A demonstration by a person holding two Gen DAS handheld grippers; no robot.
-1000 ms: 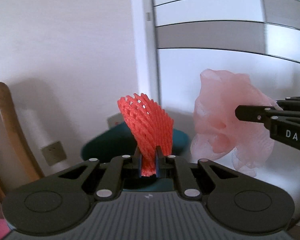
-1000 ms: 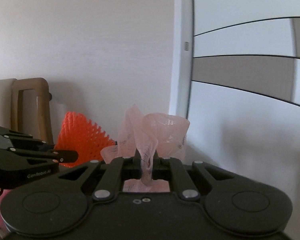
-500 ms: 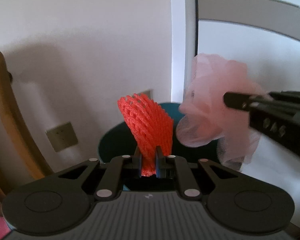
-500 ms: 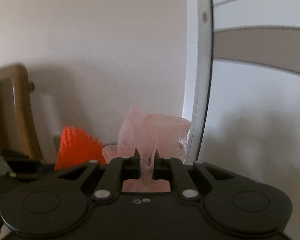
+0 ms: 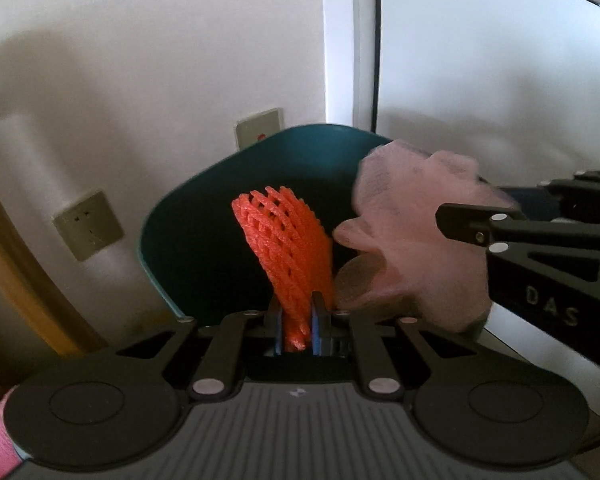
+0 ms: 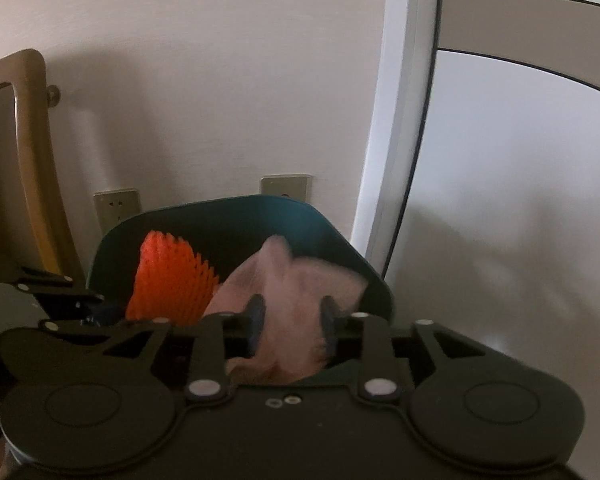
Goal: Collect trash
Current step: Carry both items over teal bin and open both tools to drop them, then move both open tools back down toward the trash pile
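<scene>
Both grippers have come down over the bin point(image 5: 204, 216), which sat lower and farther in view a second ago. The left gripper point(image 5: 297, 322) is starting to open, but its pads still touch the orange foam net point(image 5: 288, 248) standing between them. The right gripper point(image 6: 290, 320) is opening wider, and the pink net point(image 6: 288, 292), blurred, sits loose between its fingers above the bin's mouth. Behind stand a white wall point(image 5: 140, 60) with sockets point(image 5: 88, 226).

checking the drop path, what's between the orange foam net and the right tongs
The pale pink foam net fills that stretch, above the teal bin; the left wrist view shows it beside the orange foam net.
</scene>
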